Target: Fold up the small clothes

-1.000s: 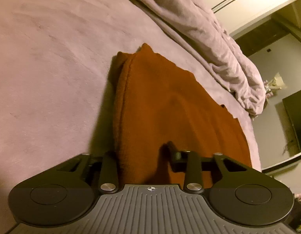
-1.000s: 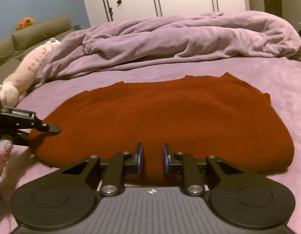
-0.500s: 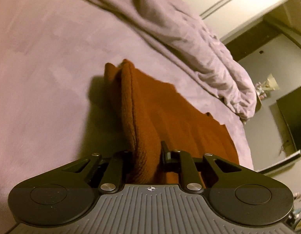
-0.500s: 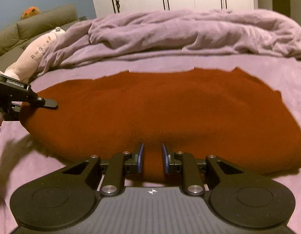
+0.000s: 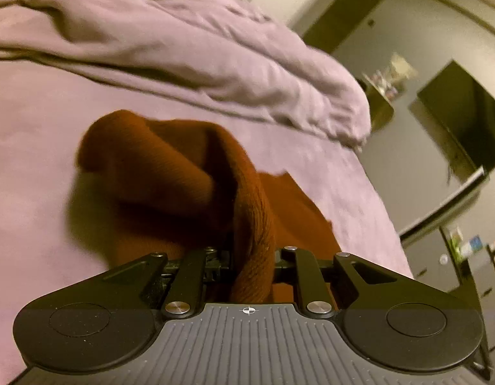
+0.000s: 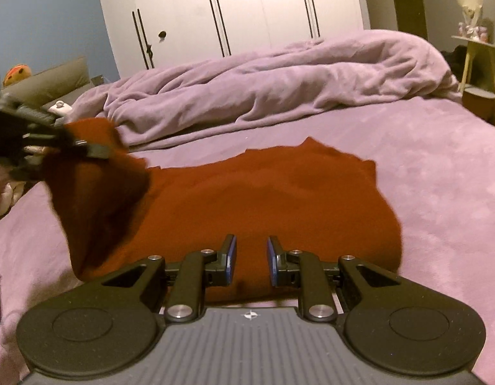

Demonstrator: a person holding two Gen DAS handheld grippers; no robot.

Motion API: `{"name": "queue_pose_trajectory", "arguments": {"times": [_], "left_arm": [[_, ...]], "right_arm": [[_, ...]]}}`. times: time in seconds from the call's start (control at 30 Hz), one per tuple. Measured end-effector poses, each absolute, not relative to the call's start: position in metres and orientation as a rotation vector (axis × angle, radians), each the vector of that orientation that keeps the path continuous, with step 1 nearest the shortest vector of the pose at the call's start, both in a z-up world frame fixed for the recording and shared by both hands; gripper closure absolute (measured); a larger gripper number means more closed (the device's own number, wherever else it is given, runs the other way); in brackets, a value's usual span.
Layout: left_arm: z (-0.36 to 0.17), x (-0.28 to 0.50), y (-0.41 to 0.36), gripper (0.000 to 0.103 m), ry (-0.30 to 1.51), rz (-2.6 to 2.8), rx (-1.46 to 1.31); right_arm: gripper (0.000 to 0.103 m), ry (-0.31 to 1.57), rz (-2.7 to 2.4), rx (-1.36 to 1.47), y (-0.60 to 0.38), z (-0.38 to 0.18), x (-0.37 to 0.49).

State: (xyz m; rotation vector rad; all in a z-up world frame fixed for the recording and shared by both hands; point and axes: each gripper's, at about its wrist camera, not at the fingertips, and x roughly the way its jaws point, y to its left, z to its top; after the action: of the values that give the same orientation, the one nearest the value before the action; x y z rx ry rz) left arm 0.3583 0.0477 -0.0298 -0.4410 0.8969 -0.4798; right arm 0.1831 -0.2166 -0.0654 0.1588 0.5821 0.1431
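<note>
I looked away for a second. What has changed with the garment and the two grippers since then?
The left gripper closed on the rust garment at its end and lifted it off the bed, toward the middle. The right gripper stayed open at the near edge; the rest lies flat.

The left wrist view sits tilted and very close behind its fingers, facing along the rust garment (image 5: 170, 173) toward the bunched blanket (image 5: 189, 48). The right wrist view looks level across the bed (image 6: 439, 176) — both share garment and blanket — toward the wardrobe (image 6: 247, 9).
</note>
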Motion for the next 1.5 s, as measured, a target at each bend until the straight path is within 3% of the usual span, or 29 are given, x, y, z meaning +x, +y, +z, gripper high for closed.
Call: {"name": "queue_pose_trajectory", "arguments": {"times": [0.13, 0.2, 0.3, 0.37, 0.5, 0.63, 0.77, 0.97, 1.07, 1.13, 1.23, 1.5], "left_arm": [[-0.065, 0.357, -0.008, 0.080, 0.954, -0.462, -0.296], [-0.075, 0.353, -0.022, 0.069, 0.956, -0.480, -0.248], [-0.062, 0.340, -0.022, 0.055, 0.926, -0.529, -0.229], [-0.046, 0.326, -0.016, 0.053, 0.896, -0.546, -0.240], [-0.022, 0.300, 0.018, 0.039, 0.800, -0.498, -0.247], [-0.023, 0.293, 0.052, 0.038, 0.754, -0.297, -0.228], [-0.048, 0.303, 0.065, 0.038, 0.848, -0.236, -0.283], [-0.076, 0.311, 0.062, 0.036, 0.908, -0.287, -0.332], [-0.083, 0.313, 0.062, 0.034, 0.915, -0.302, -0.342], [-0.084, 0.313, 0.064, 0.031, 0.912, -0.294, -0.338], [-0.079, 0.305, 0.070, 0.031, 0.898, -0.291, -0.330], [-0.070, 0.296, 0.094, 0.030, 0.881, -0.185, -0.272]], "right_arm": [[0.083, 0.598, 0.132, 0.168, -0.226, -0.069, 0.182], [0.083, 0.611, 0.126, 0.161, -0.230, -0.072, 0.181], [0.083, 0.617, 0.119, 0.154, -0.235, -0.074, 0.178], [0.083, 0.622, 0.114, 0.155, -0.237, -0.075, 0.178], [0.083, 0.609, 0.117, 0.171, -0.238, -0.068, 0.182], [0.083, 0.551, 0.165, 0.169, -0.224, -0.048, 0.191], [0.083, 0.540, 0.262, 0.142, -0.197, -0.038, 0.207], [0.084, 0.742, 0.239, 0.091, -0.189, -0.087, 0.244], [0.084, 0.750, 0.253, 0.147, -0.201, -0.081, 0.246], [0.080, 0.736, 0.252, 0.192, -0.207, -0.070, 0.249], [0.063, 0.722, 0.282, 0.269, -0.211, -0.059, 0.263], [0.060, 0.823, 0.376, 0.400, -0.193, -0.067, 0.310]]}}
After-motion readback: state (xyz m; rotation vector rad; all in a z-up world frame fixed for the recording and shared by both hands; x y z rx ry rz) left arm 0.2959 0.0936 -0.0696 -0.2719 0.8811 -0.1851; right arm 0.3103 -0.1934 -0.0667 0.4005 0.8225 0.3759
